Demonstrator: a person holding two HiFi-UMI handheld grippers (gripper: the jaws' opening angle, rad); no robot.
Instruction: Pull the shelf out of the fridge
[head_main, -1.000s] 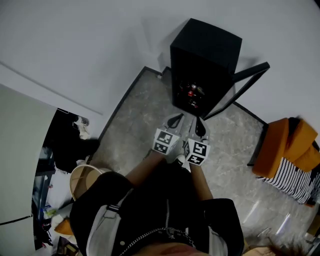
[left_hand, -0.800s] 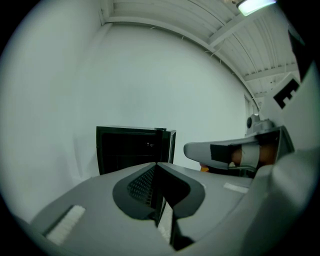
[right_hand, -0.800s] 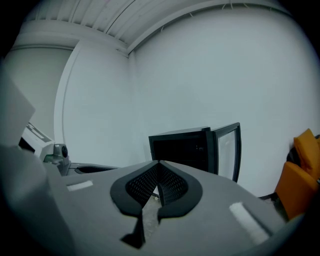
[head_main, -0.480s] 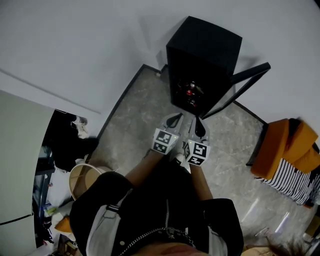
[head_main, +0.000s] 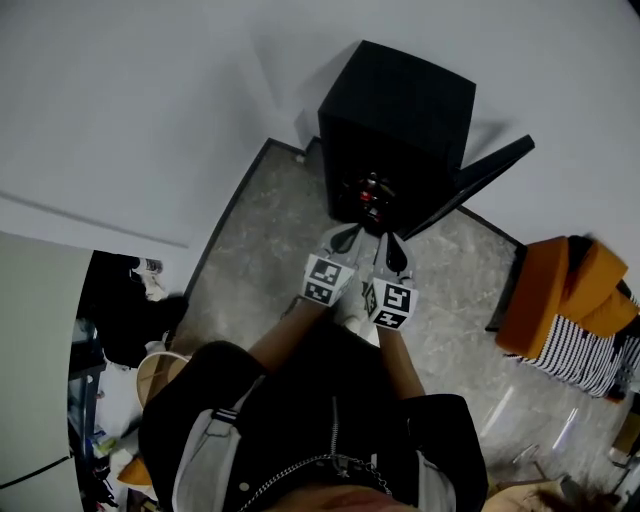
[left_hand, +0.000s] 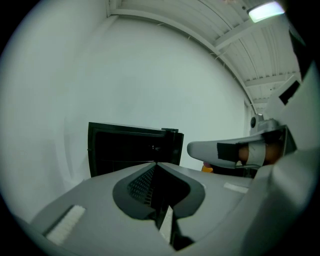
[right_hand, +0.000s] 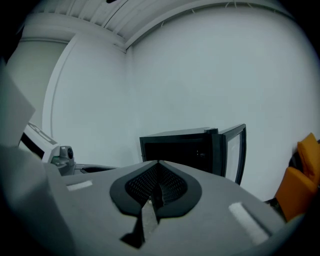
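While the left claw (head_main: 347, 240) and right claw (head_main: 396, 257) are both closed and empty, the small black boxy fridge (head_main: 400, 110), door open, stands on grey marbled floor tiles (head_main: 262, 250) against white walls (head_main: 180, 90); its shelf inside is indistinct.

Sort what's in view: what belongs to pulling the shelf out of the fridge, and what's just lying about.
Job:
fridge; its open door; left gripper and right gripper, both shut, empty, short of the fridge. The shelf itself can't be made out.

Lying about:
orange cushions; striped cloth; round basket; dark clutter at the left.
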